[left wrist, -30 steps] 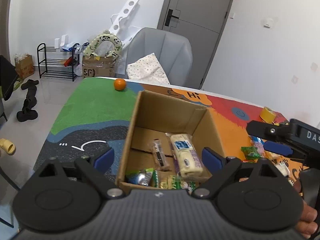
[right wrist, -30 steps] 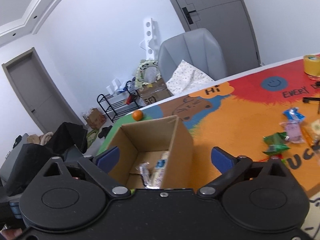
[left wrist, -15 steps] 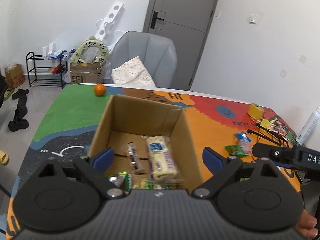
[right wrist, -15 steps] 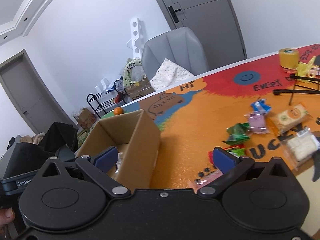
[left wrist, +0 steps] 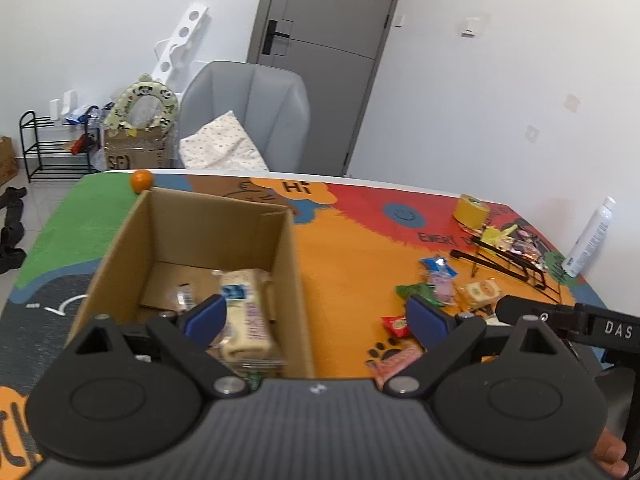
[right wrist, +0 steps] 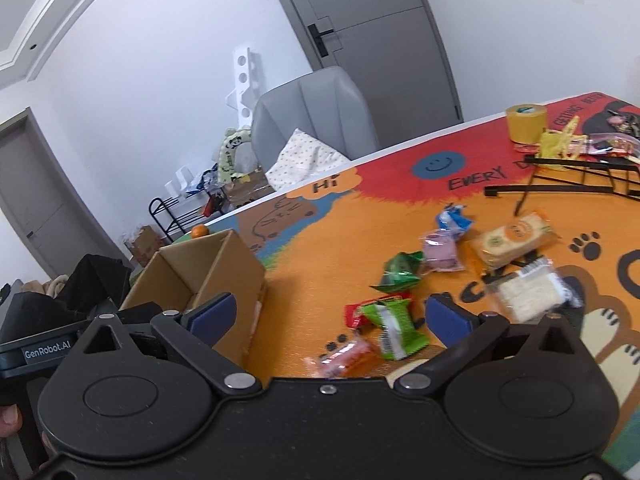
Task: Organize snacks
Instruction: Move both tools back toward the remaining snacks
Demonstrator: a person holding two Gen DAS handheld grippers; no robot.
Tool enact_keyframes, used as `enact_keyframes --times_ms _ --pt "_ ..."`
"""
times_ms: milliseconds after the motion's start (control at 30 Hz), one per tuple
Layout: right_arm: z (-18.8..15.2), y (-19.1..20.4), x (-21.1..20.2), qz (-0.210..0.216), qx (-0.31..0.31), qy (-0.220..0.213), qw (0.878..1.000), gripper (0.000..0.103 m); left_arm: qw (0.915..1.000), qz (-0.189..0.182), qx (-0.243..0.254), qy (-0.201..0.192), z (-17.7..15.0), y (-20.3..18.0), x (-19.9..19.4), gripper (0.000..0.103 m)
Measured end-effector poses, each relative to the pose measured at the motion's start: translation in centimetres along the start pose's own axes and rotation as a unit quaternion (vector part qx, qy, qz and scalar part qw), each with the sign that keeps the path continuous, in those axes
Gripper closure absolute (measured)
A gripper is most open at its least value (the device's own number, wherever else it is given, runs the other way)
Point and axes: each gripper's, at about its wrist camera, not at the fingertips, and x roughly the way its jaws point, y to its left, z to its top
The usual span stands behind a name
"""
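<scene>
An open cardboard box (left wrist: 200, 224) stands on the colourful mat; it also shows in the right wrist view (right wrist: 236, 264). Inside lie a cream wafer pack (left wrist: 246, 312) and other small wrapped snacks. Loose snacks lie right of the box: a green packet (right wrist: 400, 270), a pink one (right wrist: 440, 250), a blue one (right wrist: 452, 218), a cracker pack (right wrist: 512, 238), a white wafer pack (right wrist: 532, 290), a green-and-red packet (right wrist: 390, 320) and an orange-pink one (right wrist: 344, 358). My left gripper (left wrist: 316, 316) is open and empty above the box's right wall. My right gripper (right wrist: 330, 316) is open and empty above the nearest loose snacks.
A yellow tape roll (right wrist: 526, 124), a black wire rack (right wrist: 572, 180) with packets behind it and a white bottle (left wrist: 588, 236) stand at the mat's right. An orange (left wrist: 142, 180) lies behind the box. A grey chair (left wrist: 244, 120) stands beyond the table.
Both grippers have swung to the right. The box has slid left in both views and the loose snacks have come into view in front of my right gripper. Both stay open.
</scene>
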Motion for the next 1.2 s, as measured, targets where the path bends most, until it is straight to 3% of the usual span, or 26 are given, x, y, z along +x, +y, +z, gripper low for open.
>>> enact_keyframes --times_ms 800,1067,1200 --pt "-1.2 -7.1 -2.7 -0.062 0.041 -0.022 0.997 0.002 0.9968 -0.066 0.041 -0.016 -2.4 -7.2 2.8 0.011" --pt "-1.8 -8.5 -2.2 -0.076 0.041 -0.014 0.996 0.007 0.9965 -0.066 0.052 0.0 -3.8 -8.5 5.2 0.033" --pt "-2.2 -9.0 -2.1 -0.082 0.045 -0.01 0.996 0.008 0.9965 -0.057 0.059 0.015 -4.5 -8.7 6.7 0.038"
